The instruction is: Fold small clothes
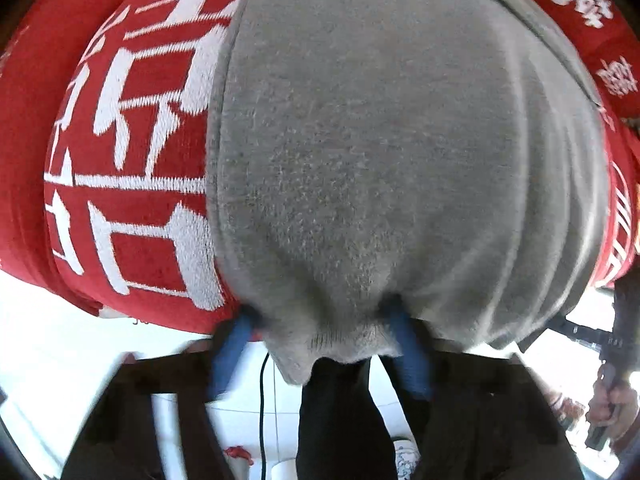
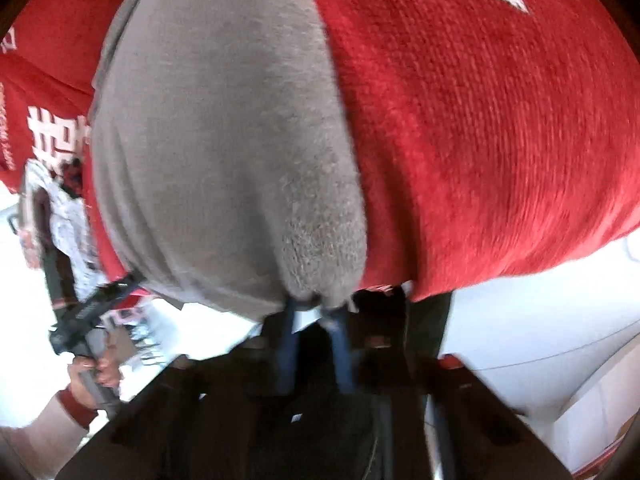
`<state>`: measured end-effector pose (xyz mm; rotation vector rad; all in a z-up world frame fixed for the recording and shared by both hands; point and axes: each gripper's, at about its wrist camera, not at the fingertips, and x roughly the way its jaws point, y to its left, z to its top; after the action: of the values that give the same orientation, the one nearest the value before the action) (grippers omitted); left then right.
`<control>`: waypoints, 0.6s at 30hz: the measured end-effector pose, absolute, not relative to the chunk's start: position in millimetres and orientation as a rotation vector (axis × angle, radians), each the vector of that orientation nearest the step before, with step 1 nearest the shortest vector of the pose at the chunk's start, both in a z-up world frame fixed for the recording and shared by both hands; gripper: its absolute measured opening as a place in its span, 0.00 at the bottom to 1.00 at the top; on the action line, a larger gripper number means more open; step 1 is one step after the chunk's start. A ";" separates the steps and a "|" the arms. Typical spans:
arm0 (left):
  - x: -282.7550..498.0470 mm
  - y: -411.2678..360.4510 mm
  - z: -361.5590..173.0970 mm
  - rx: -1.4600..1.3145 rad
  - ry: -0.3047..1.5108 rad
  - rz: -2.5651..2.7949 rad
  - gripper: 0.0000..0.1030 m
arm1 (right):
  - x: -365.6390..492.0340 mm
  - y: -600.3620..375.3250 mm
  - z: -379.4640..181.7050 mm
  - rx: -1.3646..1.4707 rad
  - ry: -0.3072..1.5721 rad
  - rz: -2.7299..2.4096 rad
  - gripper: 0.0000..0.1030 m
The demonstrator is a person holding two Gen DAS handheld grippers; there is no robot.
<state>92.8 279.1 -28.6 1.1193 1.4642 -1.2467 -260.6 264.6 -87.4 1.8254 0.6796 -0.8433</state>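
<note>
Blue fingertips (image 1: 404,344) of your left gripper (image 1: 320,344) were clenched on the near hem of the grey knit garment (image 1: 380,140) — your right gripper (image 2: 312,312) pinched the same hem — its length running away across the red printed cloth (image 1: 132,160), both hands equally near.

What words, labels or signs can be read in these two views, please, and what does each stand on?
Large white woven characters on the red cloth: distorted by the lens and partly covered by the grey garment; I cannot read them reliably.
Smaller white characters at the red cloth's far edge, left wrist view: blurred, unreadable.
White characters on the red cloth, right wrist view: cut off, unreadable.
The grey garment bears no text.
</note>
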 end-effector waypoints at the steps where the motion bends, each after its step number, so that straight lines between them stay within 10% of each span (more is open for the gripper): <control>1: 94.0 279.8 -24.8 1.110 1.491 -1.278 0.18 | -262.6 264.1 -79.5 1.831 0.633 -0.812 0.08; 18: 113.0 136.5 45.6 0.776 1.363 -1.425 0.18 | -300.5 90.1 20.1 1.647 0.215 -0.866 0.04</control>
<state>113.0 136.5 45.6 0.7759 1.3633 -1.4254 -300.5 90.1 20.1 1.6466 0.2154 -0.8656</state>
